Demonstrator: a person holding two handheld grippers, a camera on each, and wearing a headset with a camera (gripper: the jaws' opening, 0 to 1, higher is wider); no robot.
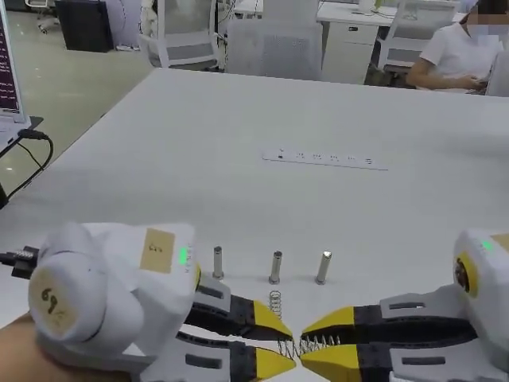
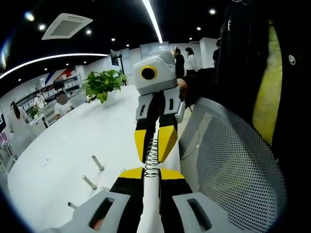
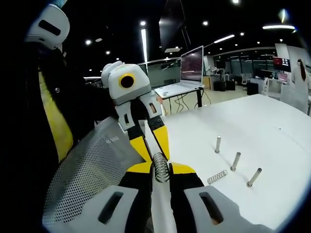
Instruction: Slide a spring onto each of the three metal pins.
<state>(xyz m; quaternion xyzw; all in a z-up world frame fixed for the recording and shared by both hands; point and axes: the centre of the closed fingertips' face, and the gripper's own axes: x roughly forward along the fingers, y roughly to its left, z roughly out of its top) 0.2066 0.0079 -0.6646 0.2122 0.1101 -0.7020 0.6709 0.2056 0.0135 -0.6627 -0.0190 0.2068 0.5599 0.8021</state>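
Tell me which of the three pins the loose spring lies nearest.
The middle pin: the loose spring lies just in front of it, farther from the left pin and right pin.

In your head view the bottom edge cut off both claws. The left claw [image 1: 292,347] lost the underside of its lower jaw there, and the right claw [image 1: 305,342] also ran off the right edge. The held spring [image 1: 314,343] had both ends buried between jaws, so you could not see how much each claw took. The left claw's white body hid the near-left part of the worktop [image 1: 238,159]. The loose spring [image 1: 275,301] ended right at the left claw's upper jaw; touching or apart, you could not tell. In your left gripper view the lowest pin [image 2: 73,205] sat partly behind the claw's body.
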